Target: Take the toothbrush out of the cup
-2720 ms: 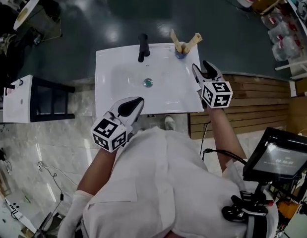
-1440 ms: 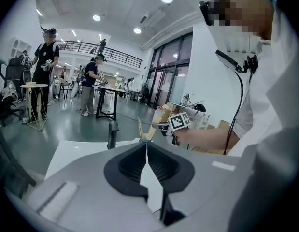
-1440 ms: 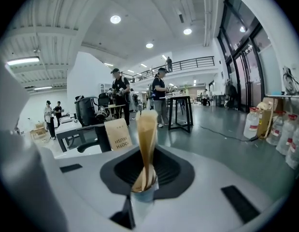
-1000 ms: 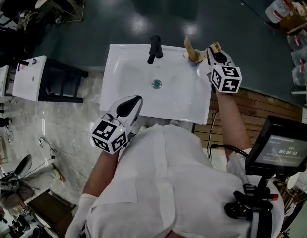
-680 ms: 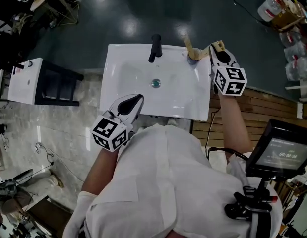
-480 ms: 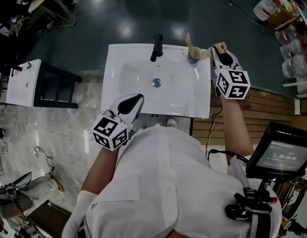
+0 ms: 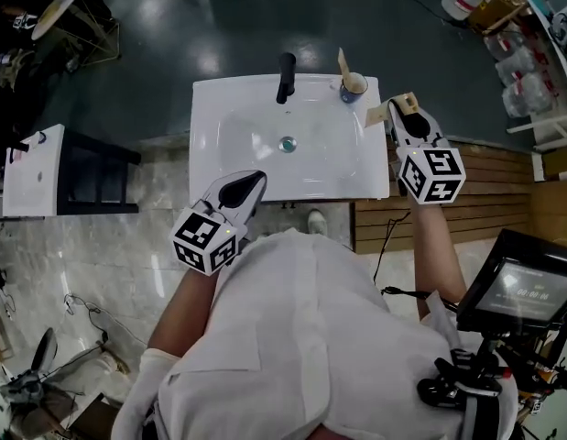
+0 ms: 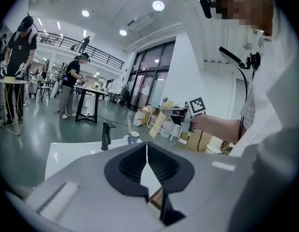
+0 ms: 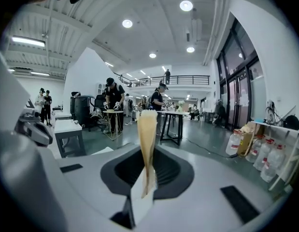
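A blue cup (image 7: 354, 86) stands on the back right corner of the white sink (image 7: 205, 136), with one bamboo toothbrush (image 7: 342, 62) leaning in it. My right gripper (image 7: 399, 115) hangs right of the cup, past the sink's right edge, shut on a second bamboo toothbrush (image 7: 387, 110). In the right gripper view that toothbrush (image 9: 148, 129) stands upright between the pads, clear of the cup. My left gripper (image 7: 249, 183) is shut and empty at the sink's front edge. The left gripper view shows its jaws together, with the cup (image 8: 134, 137) beyond them.
A black faucet (image 7: 286, 73) rises at the back middle of the sink, left of the cup. A wooden platform (image 7: 485, 168) lies to the right of the sink. A white-topped black stand (image 7: 36, 168) is at the left. A monitor (image 7: 526, 287) sits near my right side.
My right gripper has lifted one toothbrush out of the cup and carried it right and toward me. The other toothbrush stays in the cup. The left gripper has shifted only slightly.
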Demonstrator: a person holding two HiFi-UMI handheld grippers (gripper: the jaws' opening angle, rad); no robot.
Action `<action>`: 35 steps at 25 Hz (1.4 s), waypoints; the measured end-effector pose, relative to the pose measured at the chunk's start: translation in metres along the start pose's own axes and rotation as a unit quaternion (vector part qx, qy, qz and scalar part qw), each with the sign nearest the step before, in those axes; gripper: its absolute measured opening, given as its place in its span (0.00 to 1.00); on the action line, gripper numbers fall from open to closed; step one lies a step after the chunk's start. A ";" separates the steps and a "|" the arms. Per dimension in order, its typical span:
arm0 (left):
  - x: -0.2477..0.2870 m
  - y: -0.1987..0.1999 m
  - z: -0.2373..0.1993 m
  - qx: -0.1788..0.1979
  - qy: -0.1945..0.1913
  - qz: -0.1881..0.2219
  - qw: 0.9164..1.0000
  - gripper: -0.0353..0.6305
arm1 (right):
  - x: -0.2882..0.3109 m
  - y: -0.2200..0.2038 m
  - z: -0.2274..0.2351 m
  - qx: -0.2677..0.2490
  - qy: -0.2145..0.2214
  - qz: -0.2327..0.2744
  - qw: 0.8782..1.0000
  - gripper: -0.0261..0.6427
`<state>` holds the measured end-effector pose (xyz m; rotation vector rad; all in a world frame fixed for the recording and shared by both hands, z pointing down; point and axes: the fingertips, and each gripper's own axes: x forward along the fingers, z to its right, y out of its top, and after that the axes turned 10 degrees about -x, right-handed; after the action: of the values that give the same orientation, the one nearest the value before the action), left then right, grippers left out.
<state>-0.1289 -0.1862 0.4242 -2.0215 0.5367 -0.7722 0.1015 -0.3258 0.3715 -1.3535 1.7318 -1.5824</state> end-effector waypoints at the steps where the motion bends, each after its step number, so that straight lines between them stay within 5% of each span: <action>1: -0.003 -0.002 0.000 0.001 -0.005 -0.001 1.000 0.06 | -0.007 -0.001 -0.007 0.001 -0.002 -0.002 1.000 0.10; 11: -0.036 -0.016 0.024 0.019 -0.059 -0.019 0.998 0.06 | -0.084 -0.009 -0.076 0.031 -0.028 -0.025 0.999 0.10; 25: -0.005 -0.059 0.049 0.025 -0.103 -0.071 0.992 0.06 | -0.143 -0.072 -0.100 0.071 -0.037 -0.063 0.995 0.10; 35: 0.034 -0.024 0.041 0.034 -0.128 -0.034 0.991 0.13 | -0.144 -0.072 -0.109 0.074 -0.036 -0.062 0.995 0.10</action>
<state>-0.0741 -0.1714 0.4386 -2.0439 0.2914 -0.5523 0.1000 -0.1388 0.4246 -1.4492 1.4823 -1.6710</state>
